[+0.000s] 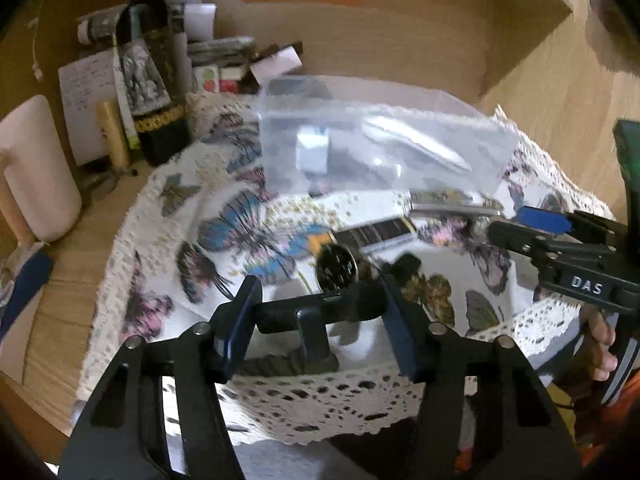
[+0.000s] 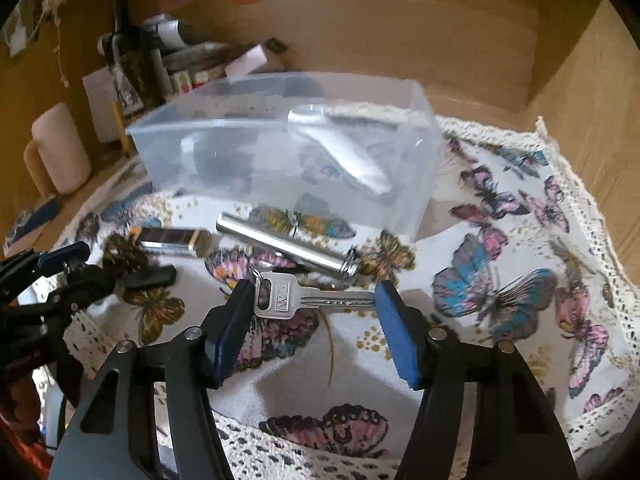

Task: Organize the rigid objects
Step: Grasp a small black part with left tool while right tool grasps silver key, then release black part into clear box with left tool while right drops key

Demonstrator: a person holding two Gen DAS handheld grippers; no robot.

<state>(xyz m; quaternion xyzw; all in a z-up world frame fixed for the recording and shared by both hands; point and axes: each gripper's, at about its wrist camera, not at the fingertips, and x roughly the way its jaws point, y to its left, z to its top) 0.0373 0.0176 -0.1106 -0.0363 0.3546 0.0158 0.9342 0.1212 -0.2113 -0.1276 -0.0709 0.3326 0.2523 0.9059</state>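
A clear plastic box (image 2: 288, 152) stands on the butterfly cloth (image 2: 500, 280), with a silvery item and dark items inside; it also shows in the left wrist view (image 1: 380, 140). My right gripper (image 2: 316, 304) is wide open, its pads either side of a silver key (image 2: 296, 298) lying flat. A shiny metal tube (image 2: 288, 246) and a black-and-gold bar (image 2: 174, 240) lie behind the key. My left gripper (image 1: 320, 304) has its pads against the ends of a black T-shaped piece (image 1: 312, 320). A round dark disc (image 1: 336, 268) lies just beyond it.
A dark bottle (image 1: 152, 80), papers and small boxes (image 1: 224, 56) crowd the back left. A pale pink mug (image 1: 36, 172) stands at the left. Wooden walls (image 2: 580, 80) close in the back and right. The cloth's lace edge (image 1: 320, 400) hangs at the front.
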